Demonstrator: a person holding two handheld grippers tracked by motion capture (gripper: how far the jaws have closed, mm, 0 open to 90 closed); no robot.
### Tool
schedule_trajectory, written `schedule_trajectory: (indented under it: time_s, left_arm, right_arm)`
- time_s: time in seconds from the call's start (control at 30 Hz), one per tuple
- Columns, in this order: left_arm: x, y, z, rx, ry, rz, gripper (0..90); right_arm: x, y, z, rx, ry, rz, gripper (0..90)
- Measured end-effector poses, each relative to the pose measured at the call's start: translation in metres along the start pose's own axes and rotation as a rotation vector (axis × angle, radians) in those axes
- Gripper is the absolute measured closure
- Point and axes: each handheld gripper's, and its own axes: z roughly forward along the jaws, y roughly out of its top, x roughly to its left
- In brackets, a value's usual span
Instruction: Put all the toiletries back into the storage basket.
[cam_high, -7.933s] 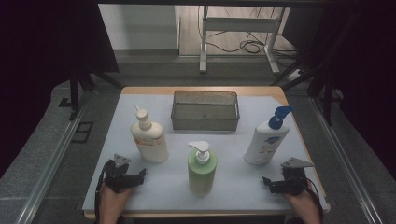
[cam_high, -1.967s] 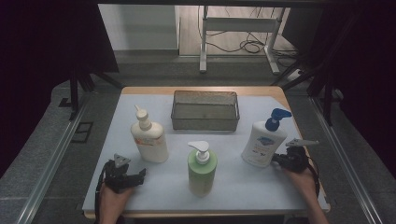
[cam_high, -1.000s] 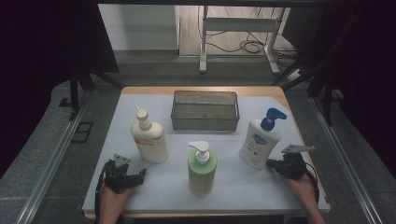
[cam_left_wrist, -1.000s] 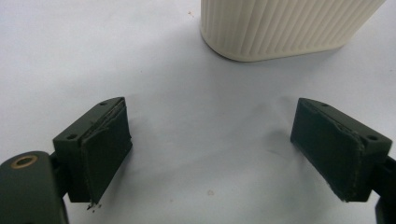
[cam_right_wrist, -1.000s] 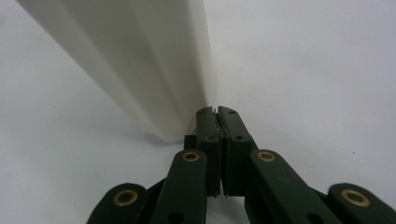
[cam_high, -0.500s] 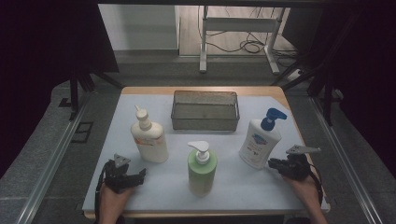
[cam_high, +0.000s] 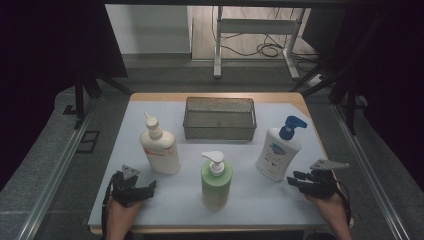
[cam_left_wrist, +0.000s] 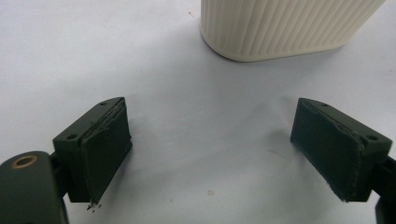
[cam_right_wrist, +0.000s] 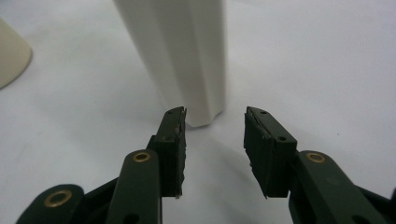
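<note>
A white bottle with a blue pump (cam_high: 277, 152) stands at the right of the pale mat. My right gripper (cam_high: 295, 179) sits just right of its base and clear of it. In the right gripper view the bottle's base (cam_right_wrist: 187, 60) rises just beyond my right gripper (cam_right_wrist: 215, 116). Its jaws have just been opening and nothing is between them. My left gripper (cam_high: 150, 187) rests near the front left edge. Its jaws (cam_left_wrist: 210, 109) stand wide open over bare mat, short of the ribbed cream bottle (cam_left_wrist: 280, 28).
The cream pump bottle (cam_high: 160, 150) stands left of centre and a green pump bottle (cam_high: 216, 182) at the front middle. A wire mesh basket (cam_high: 220, 118) sits at the back centre. Another bottle's pale base (cam_right_wrist: 11, 51) shows at the left edge of the right gripper view.
The white bottle stands slightly further left than two seconds ago. My right gripper has let it go, opened, and drawn back toward the front edge. The left gripper has not moved.
</note>
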Motion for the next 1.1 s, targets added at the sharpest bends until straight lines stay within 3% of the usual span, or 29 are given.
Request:
schedule_trajectory:
  time_s: [0.2,0.63,1.1]
  left_arm:
    - [0.000,0.000,0.000,0.000,0.000,0.000,11.8]
    - [0.000,0.000,0.000,0.000,0.000,0.000,11.8]
    - [0.000,0.000,0.000,0.000,0.000,0.000,11.8]
  right_arm:
    - [0.005,0.002,-0.003,-0.011,-0.001,-0.022,49.4]
    - [0.010,0.014,-0.007,-0.051,0.028,-0.021,38.2]
    - [0.014,0.032,-0.015,-0.091,0.021,-0.052,31.8]
